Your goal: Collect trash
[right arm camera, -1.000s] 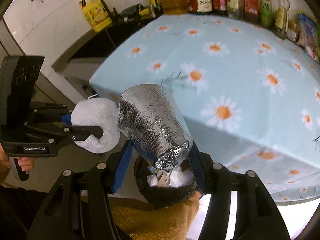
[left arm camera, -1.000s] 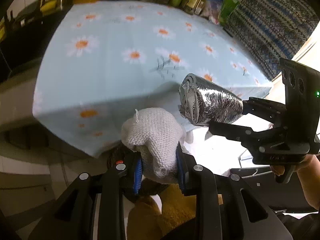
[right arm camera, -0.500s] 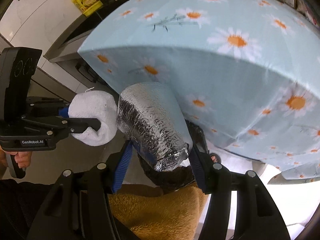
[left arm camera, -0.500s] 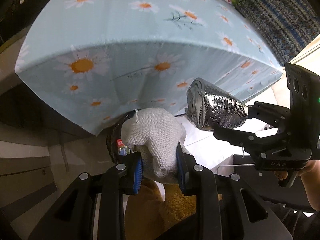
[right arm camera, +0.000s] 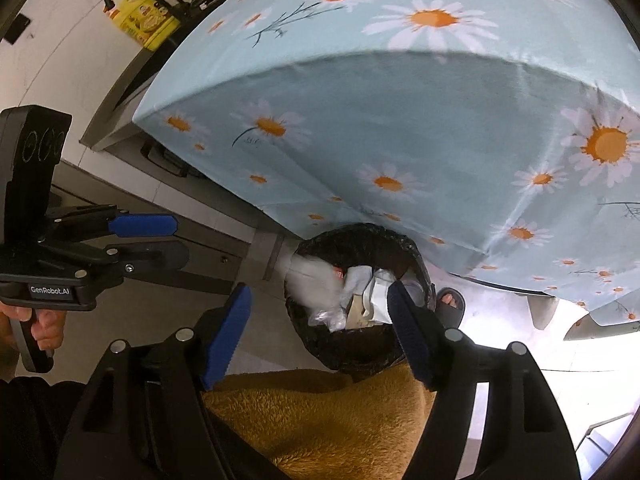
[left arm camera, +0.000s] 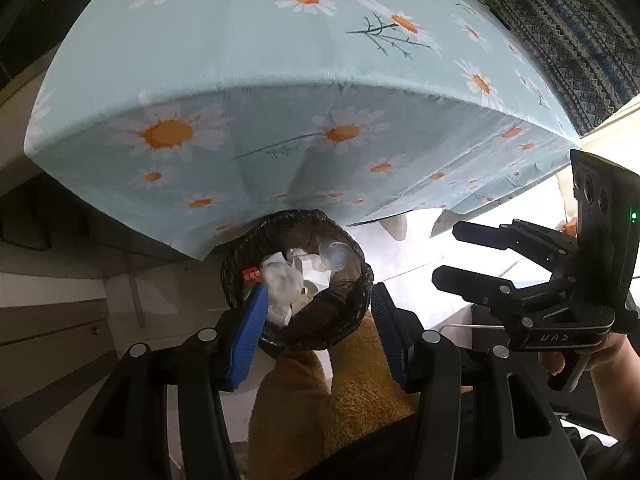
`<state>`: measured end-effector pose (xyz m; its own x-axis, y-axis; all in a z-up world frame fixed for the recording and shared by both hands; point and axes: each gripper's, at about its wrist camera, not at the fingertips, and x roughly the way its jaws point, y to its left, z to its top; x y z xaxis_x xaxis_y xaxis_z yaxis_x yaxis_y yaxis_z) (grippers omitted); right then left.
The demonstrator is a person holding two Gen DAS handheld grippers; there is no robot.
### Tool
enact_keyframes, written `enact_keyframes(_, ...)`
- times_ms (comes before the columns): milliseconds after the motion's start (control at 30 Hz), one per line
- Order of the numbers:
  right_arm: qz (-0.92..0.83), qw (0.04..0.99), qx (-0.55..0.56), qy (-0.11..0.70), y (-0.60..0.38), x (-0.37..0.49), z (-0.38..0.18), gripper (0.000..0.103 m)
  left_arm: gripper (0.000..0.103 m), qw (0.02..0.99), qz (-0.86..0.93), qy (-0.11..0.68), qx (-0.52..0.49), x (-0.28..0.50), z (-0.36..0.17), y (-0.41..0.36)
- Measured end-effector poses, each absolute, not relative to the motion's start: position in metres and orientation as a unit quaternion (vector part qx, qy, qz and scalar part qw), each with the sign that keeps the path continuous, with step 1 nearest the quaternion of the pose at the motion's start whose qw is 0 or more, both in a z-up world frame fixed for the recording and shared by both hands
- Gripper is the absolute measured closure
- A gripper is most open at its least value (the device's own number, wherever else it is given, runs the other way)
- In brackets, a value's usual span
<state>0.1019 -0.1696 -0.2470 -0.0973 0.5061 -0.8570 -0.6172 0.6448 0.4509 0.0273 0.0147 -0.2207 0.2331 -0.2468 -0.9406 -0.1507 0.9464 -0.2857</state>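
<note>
Left wrist view: left gripper point(left arm camera: 316, 320) spread wide, empty, right above trash bin point(left arm camera: 352, 312) (lined black, beside draped table point(left arm camera: 280, 80)); right gripper point(left arm camera: 460, 256) likewise agape, empty, for dropping trash point(left arm camera: 284, 284) inside bin.

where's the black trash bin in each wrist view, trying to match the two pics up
Left wrist: the trash bin sits at lower centre, between the open left gripper fingers, just below the tablecloth's hanging edge.
Right wrist: the bin is at lower centre-right, behind the open right gripper, its right finger overlapping the rim.
Shared landmark: the blue daisy tablecloth draped above the bin.
</note>
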Motion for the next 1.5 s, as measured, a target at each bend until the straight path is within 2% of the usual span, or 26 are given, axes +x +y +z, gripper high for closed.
enact_keyframes(533,0.407,0.693,-0.04,0.593,-0.178,0.089,-0.215,0.031,0.052,0.785,-0.029,0.595,-0.171,0.017,-0.199,0.023)
enact_keyframes(633,0.406,0.699,-0.04,0.588,-0.178,0.085,-0.2,0.024,0.051,0.791,-0.04,0.585,-0.177,0.014,-0.189,0.021)
enact_keyframes(667,0.41,0.698,-0.034,0.586,-0.178,0.085,-0.195,0.024,0.042,0.792,-0.042,0.583,-0.177,0.013,-0.185,0.02)
enact_keyframes(733,0.413,0.702,-0.029,0.58,-0.179,0.084,-0.185,0.023,0.034,0.798,-0.037,0.575,-0.175,0.011,-0.177,0.019)
enact_keyframes(1033,0.42,0.728,-0.03,0.54,-0.192,0.087,-0.135,0.019,0.034,0.824,-0.034,0.538,-0.173,0.009,-0.132,0.01)
enact_keyframes(1100,0.417,0.74,-0.027,0.528,-0.199,0.092,-0.121,0.014,0.034,0.831,-0.031,0.53,-0.168,0.01,-0.121,0.006)
enact_keyframes(1133,0.416,0.745,-0.024,0.52,-0.203,0.094,-0.114,0.014,0.031,0.835,-0.027,0.526,-0.162,0.011,-0.115,0.004)
enact_keyframes(1167,0.417,0.749,-0.022,0.515,-0.206,0.097,-0.108,0.014,0.023,0.838,-0.024,0.522,-0.158,0.012,-0.109,0.003)
enact_keyframes(1367,0.404,0.771,-0.014,0.492,-0.223,0.111,-0.076,0.008,0.007,0.854,-0.017,0.497,-0.155,0.016,-0.078,-0.008)
enact_keyframes(1500,0.386,0.787,-0.005,0.482,-0.232,0.124,-0.058,0.005,0.007,0.863,-0.013,0.482,-0.151,0.02,-0.058,-0.016)
